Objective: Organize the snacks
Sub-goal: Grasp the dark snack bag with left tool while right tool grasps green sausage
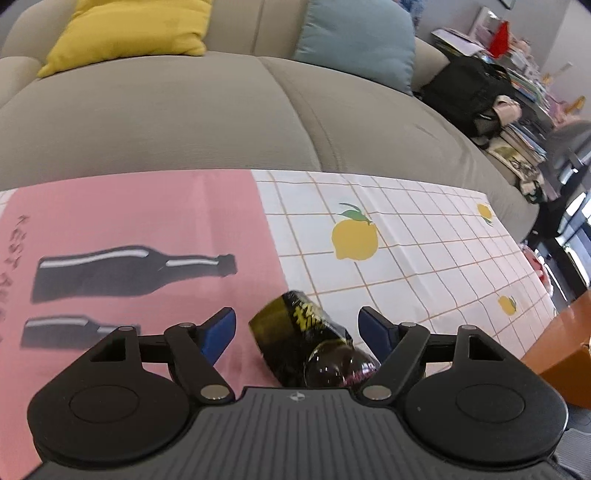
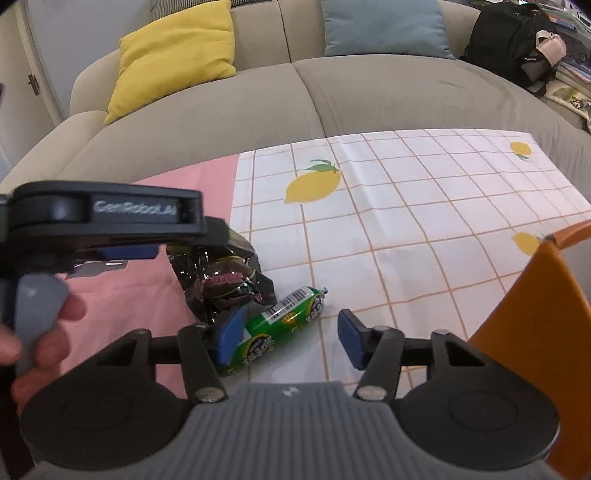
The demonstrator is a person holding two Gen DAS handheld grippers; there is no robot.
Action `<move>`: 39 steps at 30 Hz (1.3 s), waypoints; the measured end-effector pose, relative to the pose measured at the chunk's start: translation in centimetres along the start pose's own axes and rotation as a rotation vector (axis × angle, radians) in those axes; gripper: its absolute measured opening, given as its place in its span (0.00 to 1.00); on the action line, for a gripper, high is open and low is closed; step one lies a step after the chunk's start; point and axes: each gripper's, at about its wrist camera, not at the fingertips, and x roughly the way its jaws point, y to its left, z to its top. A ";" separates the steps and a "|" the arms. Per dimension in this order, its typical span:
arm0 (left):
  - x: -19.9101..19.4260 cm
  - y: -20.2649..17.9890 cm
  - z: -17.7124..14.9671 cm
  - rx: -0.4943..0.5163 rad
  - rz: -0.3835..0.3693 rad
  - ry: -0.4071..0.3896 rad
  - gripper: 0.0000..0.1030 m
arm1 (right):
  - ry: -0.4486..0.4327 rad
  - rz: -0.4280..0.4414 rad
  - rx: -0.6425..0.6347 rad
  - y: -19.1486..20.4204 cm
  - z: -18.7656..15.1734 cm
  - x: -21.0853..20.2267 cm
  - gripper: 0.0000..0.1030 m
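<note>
Both grippers are hovering wide open and gripping nothing: the left gripper (image 1: 297, 325) is straddling the black snack bag (image 1: 295, 332), the right gripper (image 2: 290, 338) the green candy roll (image 2: 280, 321) on the tablecloth (image 2: 424, 206).

Two snack packs, one dark snack bag (image 2: 225, 280) and one green snack roll (image 2: 280, 321); two cushions, one yellow cushion (image 2: 177, 55), one blue cushion (image 2: 384, 26).

Green roll (image 2: 282, 325) right of dark packet (image 2: 225, 280); touching.

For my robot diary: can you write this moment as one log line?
left gripper: open over black snack bag | right gripper: open by green candy roll | orange box: right
</note>
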 end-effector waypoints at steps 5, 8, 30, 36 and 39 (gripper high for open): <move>-0.2 -0.4 -0.6 0.052 -0.012 0.000 0.51 | 0.000 0.041 -0.025 0.1 0.0 -0.3 0.37; -1.2 -0.7 -1.7 0.062 0.007 0.007 0.33 | -0.005 0.051 -0.054 0.3 -0.3 -0.8 0.26; -8.3 1.5 -7.8 -0.257 0.039 -0.007 0.34 | 0.019 0.076 0.170 -2.3 -2.3 -2.8 0.42; -6.0 3.3 -6.6 -0.426 -0.035 0.002 0.62 | 0.043 0.046 0.184 -1.7 -1.2 -1.0 0.45; -4.8 3.0 -6.0 -0.424 -0.038 0.018 0.62 | 0.049 0.042 0.161 -1.3 -1.0 -0.1 0.44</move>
